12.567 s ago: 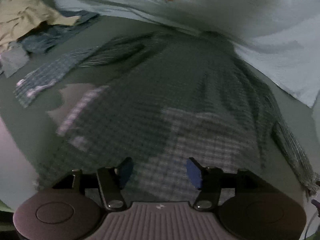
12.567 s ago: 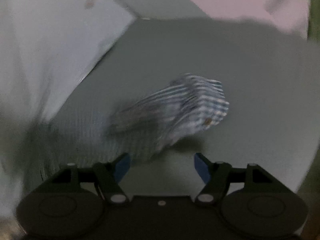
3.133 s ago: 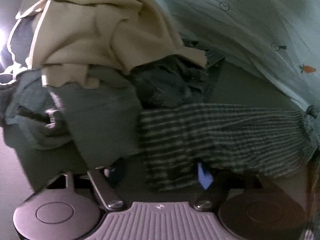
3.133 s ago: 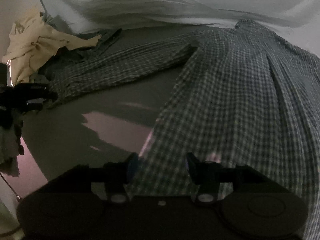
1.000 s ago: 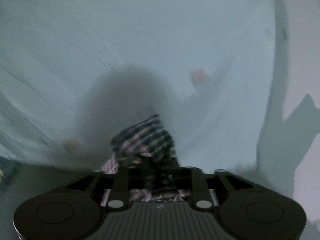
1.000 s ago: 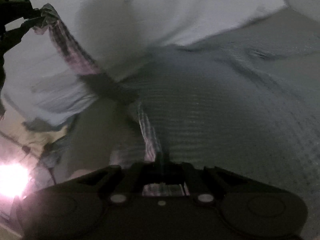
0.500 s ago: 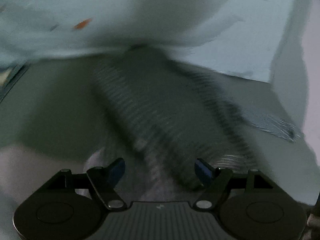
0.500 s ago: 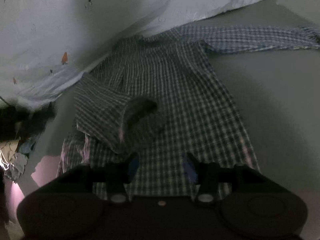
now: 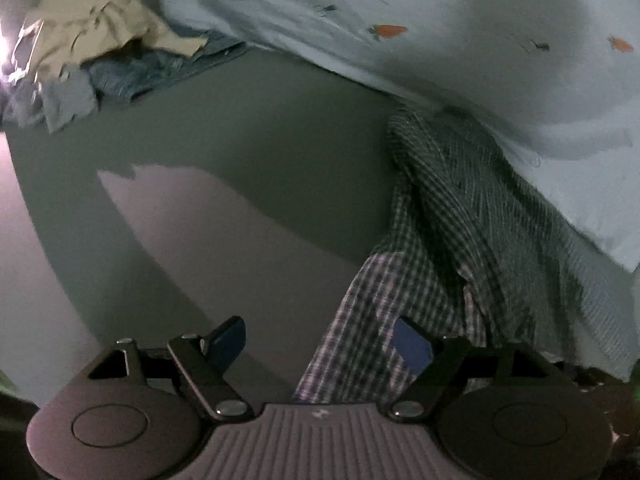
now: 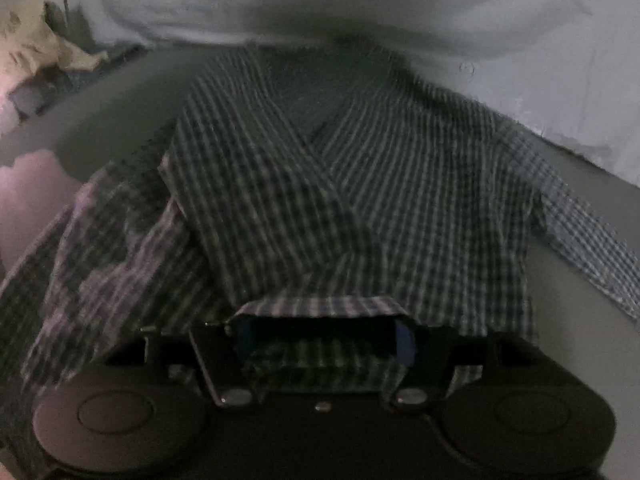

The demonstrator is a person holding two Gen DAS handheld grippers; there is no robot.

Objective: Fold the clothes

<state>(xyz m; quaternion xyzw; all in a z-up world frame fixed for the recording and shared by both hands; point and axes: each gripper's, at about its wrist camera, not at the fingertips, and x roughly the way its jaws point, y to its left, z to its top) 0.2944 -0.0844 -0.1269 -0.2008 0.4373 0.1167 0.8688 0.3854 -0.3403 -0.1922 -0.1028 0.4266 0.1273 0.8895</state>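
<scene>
Evidently mid-fold, the shirt lies on the grey bed with one sleeve crossed over its body, both the left gripper and right gripper spread and empty, so next comes the far sleeve; no containers show.

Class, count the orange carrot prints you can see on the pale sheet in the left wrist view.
2: one carrot print right of centre near the top, one at the far right edge. Folds may hide others.
</scene>
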